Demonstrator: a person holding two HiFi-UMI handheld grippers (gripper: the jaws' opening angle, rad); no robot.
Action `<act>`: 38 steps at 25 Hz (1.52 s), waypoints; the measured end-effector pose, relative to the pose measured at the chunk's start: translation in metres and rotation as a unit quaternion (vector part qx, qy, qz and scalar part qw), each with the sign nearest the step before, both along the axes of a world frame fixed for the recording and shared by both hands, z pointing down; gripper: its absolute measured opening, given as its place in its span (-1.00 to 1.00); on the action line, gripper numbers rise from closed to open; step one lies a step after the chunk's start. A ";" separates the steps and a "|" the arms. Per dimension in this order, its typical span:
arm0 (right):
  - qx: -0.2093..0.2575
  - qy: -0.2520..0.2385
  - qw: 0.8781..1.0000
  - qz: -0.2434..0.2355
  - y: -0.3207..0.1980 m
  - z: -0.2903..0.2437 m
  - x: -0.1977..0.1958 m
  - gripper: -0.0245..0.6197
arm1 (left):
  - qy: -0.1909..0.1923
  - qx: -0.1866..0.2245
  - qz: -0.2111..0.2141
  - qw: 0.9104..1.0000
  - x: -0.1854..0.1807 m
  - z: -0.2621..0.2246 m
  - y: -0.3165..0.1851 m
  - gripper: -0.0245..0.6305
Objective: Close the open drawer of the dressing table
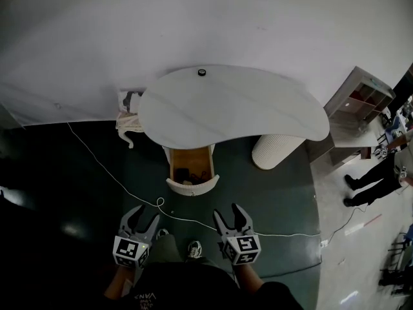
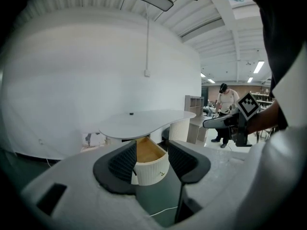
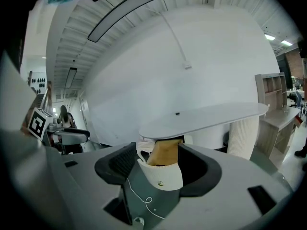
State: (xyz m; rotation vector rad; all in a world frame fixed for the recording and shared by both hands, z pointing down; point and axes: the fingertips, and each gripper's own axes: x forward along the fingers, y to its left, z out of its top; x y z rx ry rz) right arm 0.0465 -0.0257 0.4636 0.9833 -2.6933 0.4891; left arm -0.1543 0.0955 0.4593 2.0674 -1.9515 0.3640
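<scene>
The dressing table (image 1: 232, 102) has a white kidney-shaped top and stands against the white wall. Its drawer (image 1: 192, 185) is pulled out toward me, showing a ribbed white curved front, a wooden inside and some dark items. My left gripper (image 1: 143, 219) and right gripper (image 1: 233, 215) hover side by side above the dark floor, a short way in front of the drawer. Both are open and hold nothing. In the left gripper view the drawer (image 2: 151, 169) shows between the jaws at a distance. The right gripper view frames the drawer (image 3: 165, 176) and its small knob the same way.
A white cable (image 1: 116, 179) runs across the floor between me and the drawer. A ribbed white pedestal (image 1: 276, 150) supports the table's right side. A cloth bundle (image 1: 129, 118) lies at its left. At the right are a shelf unit (image 1: 358, 99) and a person (image 1: 381, 176).
</scene>
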 end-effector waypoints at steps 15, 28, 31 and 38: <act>-0.013 0.026 0.999 0.039 -0.043 0.048 -0.026 -0.15 | 0.005 -0.031 0.053 0.998 -0.024 0.021 -0.075 -0.32; -0.054 0.057 0.996 0.053 -0.060 0.130 -0.054 -0.15 | 0.004 -0.095 0.148 0.984 -0.028 0.076 -0.121 -0.32; -0.061 0.060 0.995 0.056 -0.061 0.149 -0.059 -0.14 | 0.000 -0.105 0.164 0.981 -0.027 0.086 -0.127 -0.32; -0.059 0.067 0.995 0.054 -0.065 0.183 -0.077 -0.13 | 0.008 -0.129 0.183 0.975 -0.032 0.110 -0.137 -0.32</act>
